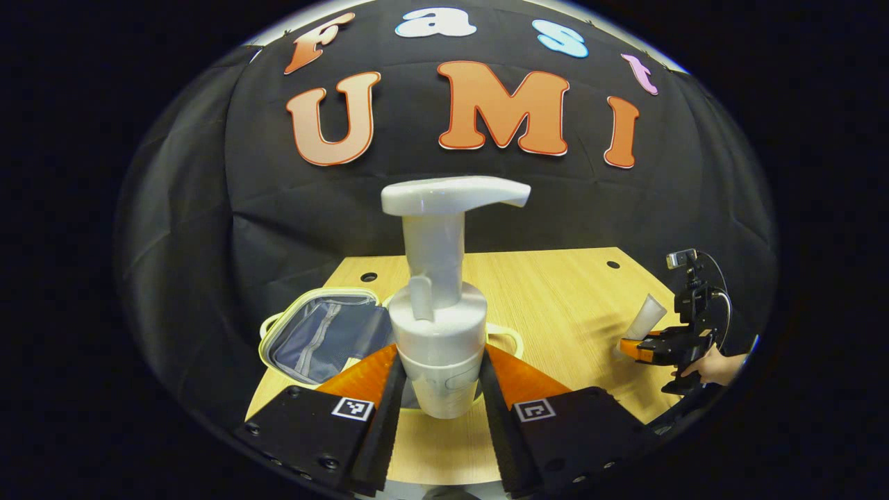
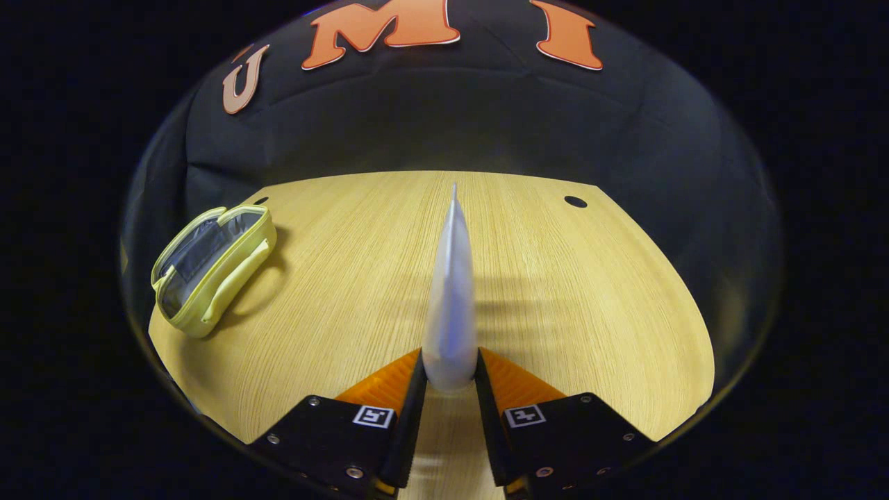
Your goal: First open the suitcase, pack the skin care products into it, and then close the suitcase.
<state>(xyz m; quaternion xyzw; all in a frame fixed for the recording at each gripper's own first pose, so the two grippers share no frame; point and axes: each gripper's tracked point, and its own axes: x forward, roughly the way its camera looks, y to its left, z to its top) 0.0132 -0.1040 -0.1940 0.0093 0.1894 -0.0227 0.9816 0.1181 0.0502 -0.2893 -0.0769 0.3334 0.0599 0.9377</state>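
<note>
Desk [image 1: 555, 292]: light wood, round holes near the back edge, dark cloth wall behind.

Suitcase [image 1: 323, 333]: small, pale yellow-green, lying open on the desk, grey lining with a zipper showing. In the left gripper view it sits at the desk's left side, right behind the pump bottle. In the right gripper view the suitcase [image 2: 208, 267] is far off to the left near the desk edge, handle facing the middle of the desk, well apart from my right gripper.

Pump bottle [image 1: 439, 312]: white, upright, pump head on top with the nozzle pointing right. My left gripper [image 1: 439, 389] has its fingers clamped on the lower body, one on each side. Bottle is lifted in front of the open suitcase; can't tell if its base touches anything.

Tube [image 2: 451, 305]: white, tapering to a thin flat end that points away from me. My right gripper [image 2: 450, 378] has its fingers pressed on the rounded lower end, held over bare desk near the middle. Shadow falls on the desk to the right of it.

From the left gripper view, the right gripper [image 1: 656, 345] shows at the desk's far right edge with the tube [image 1: 646, 316] tilted up-right, a hand [image 1: 715, 364] holding it.
</note>
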